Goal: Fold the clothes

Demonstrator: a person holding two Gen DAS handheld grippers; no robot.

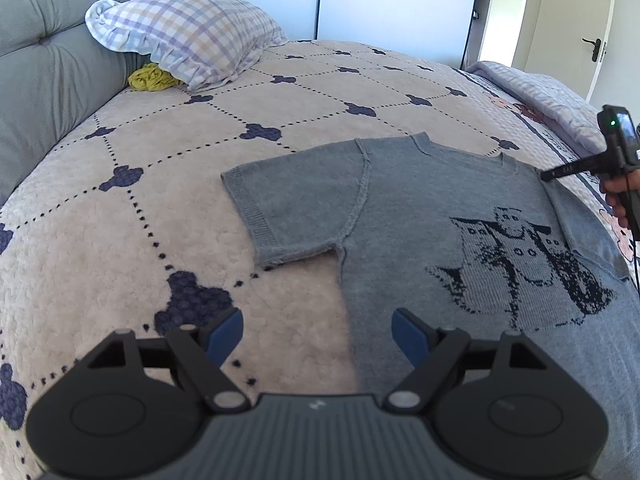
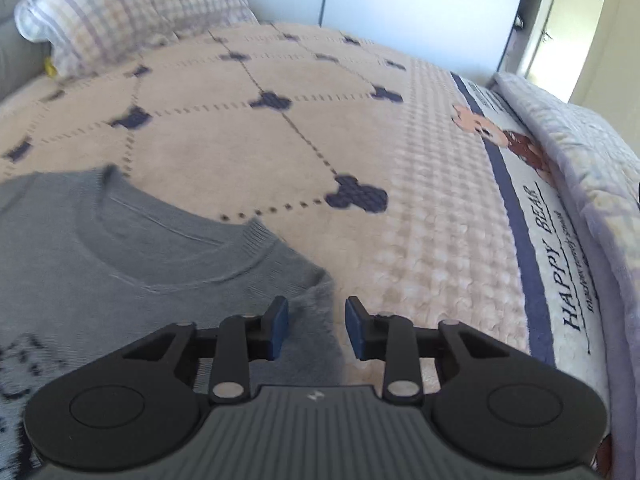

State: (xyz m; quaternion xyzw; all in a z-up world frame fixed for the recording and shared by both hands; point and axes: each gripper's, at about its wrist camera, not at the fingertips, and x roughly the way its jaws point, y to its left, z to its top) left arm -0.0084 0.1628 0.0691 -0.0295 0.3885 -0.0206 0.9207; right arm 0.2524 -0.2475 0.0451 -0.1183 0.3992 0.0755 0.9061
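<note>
1. Bedroom in a home. The bed (image 1: 280, 112) fills both views, under a cream quilted cover with navy clover marks.
2. At the head of the bed: grey tufted headboard (image 1: 48, 52), checked pillow (image 1: 184, 28) leaning on it, a yellow crumpled cloth (image 1: 150, 78) tucked below the pillow.
3. Beyond the bed: pale sliding wardrobe panels (image 1: 380, 4).
4. Right of the bed: a doorway, door with lever handle (image 1: 596, 50).
5. Along the bed's right edge: folded lilac blanket (image 2: 580, 152).
</note>
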